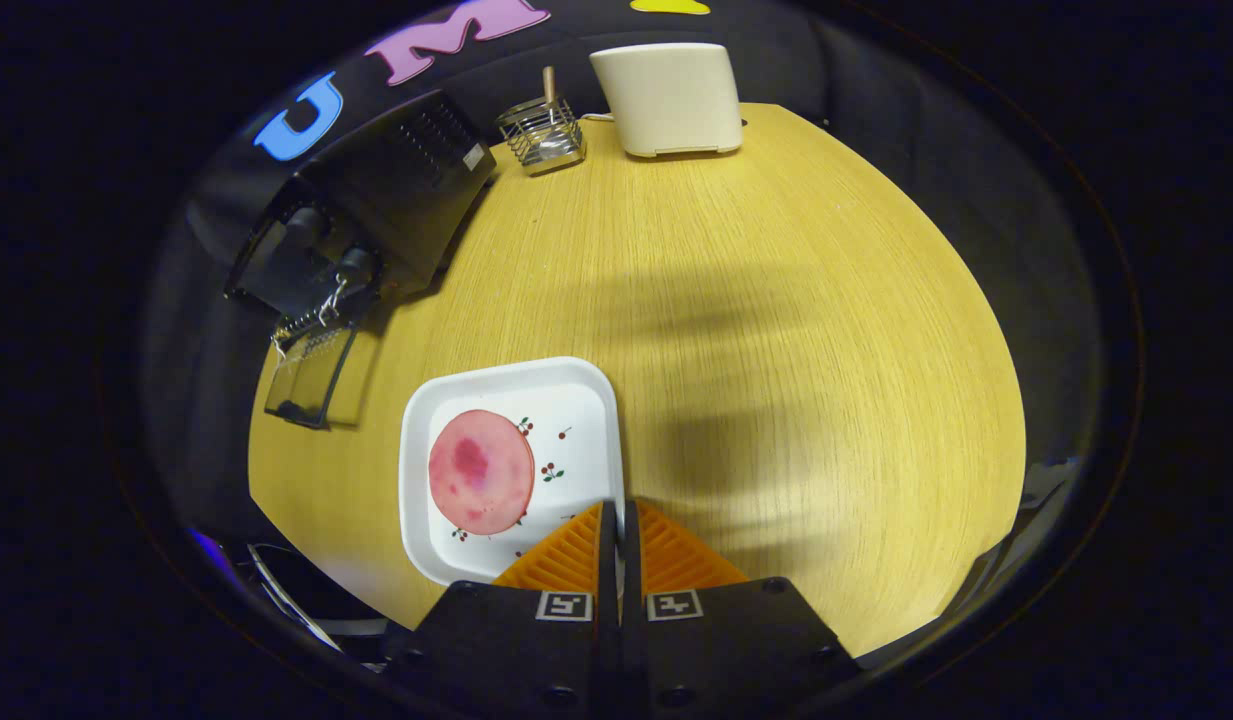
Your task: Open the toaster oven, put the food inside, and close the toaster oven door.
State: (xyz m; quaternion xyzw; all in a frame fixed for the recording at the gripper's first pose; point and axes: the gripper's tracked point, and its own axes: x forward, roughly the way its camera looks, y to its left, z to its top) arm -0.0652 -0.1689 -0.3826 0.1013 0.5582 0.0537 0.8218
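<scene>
My claw (618, 520) has its two fingers pressed together, with only a thin slit between them, and the right rim of the plate (416, 470) appears to be caught in this slit. I cannot tell for sure whether both fingers really press on the rim, because the fingers hide the place of contact.

The plate is white and square with rounded corners, with small cherry drawings on it. It stands on the wooden counter (796, 330) near the front edge, toward the left side. On the plate lies the food (481, 471), a round pink slice with a darker red spot, on the left half of the plate and apart from my fingers.

The toaster oven (376, 210) is black and stands at the far left corner of the counter. Its door (311, 375) is open and hangs down toward the plate, and two knobs are seen on its front.

Along the far edge of the counter stand a small wire basket (541, 135) with a wooden stick in it, and just beside it to the right a cream box (668, 98).
</scene>
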